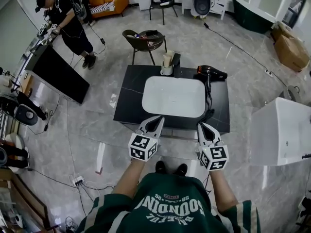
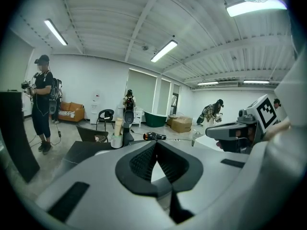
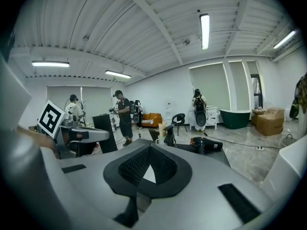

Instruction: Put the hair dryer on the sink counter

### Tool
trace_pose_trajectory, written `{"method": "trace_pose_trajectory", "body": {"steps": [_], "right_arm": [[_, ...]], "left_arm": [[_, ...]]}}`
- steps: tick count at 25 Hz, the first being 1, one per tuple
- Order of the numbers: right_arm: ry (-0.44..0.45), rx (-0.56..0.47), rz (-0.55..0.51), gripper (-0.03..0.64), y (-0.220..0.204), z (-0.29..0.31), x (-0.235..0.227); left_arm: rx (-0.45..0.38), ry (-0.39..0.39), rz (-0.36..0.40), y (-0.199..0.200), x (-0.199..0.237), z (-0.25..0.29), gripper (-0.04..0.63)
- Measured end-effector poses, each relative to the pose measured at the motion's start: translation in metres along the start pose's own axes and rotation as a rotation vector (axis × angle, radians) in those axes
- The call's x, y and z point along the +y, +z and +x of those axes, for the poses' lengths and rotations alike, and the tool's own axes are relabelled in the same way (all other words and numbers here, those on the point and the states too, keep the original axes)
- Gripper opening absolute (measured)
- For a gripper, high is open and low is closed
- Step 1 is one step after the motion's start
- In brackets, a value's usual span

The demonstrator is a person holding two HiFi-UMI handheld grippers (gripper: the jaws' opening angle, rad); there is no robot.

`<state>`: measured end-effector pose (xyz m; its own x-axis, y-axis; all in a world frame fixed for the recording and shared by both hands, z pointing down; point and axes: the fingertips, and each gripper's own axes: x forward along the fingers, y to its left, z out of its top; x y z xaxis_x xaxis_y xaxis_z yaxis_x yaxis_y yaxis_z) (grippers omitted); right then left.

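Observation:
A black hair dryer (image 1: 211,73) lies on the far right corner of the black sink counter (image 1: 129,92), beside the white basin (image 1: 174,96); its cord runs down the right side. It also shows past the jaws as the hair dryer (image 2: 154,136) and the hair dryer (image 3: 207,144). My left gripper (image 1: 155,122) hovers at the counter's near edge, in front of the basin, shut and holding nothing. My right gripper (image 1: 201,128) hangs at the near right edge, also shut and holding nothing. In both gripper views the pads meet at the tips, left gripper (image 2: 156,143) and right gripper (image 3: 149,146).
A white cup (image 1: 166,68) with a dark bottle beside it stands at the counter's back edge. Behind it is a dark chair (image 1: 144,40). A white tub (image 1: 282,130) stands at the right, a black panel (image 1: 57,73) and a person (image 1: 68,23) at the left.

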<state>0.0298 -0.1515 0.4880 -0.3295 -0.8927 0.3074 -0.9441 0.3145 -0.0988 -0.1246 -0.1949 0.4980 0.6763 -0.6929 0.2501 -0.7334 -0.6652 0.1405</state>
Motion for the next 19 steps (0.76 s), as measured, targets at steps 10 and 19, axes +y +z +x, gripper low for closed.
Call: {"method": "trace_pose_trajectory", "body": {"steps": [10, 19], "right_arm": [[-0.017, -0.007, -0.025, 0.04, 0.009, 0.009, 0.006], [-0.003, 0.012, -0.04, 0.04, 0.004, 0.002, 0.005]], "left_arm": [[-0.004, 0.003, -0.011, 0.002, 0.02, -0.003, 0.012], [0.006, -0.017, -0.019, -0.006, 0.007, 0.005, 0.012]]}}
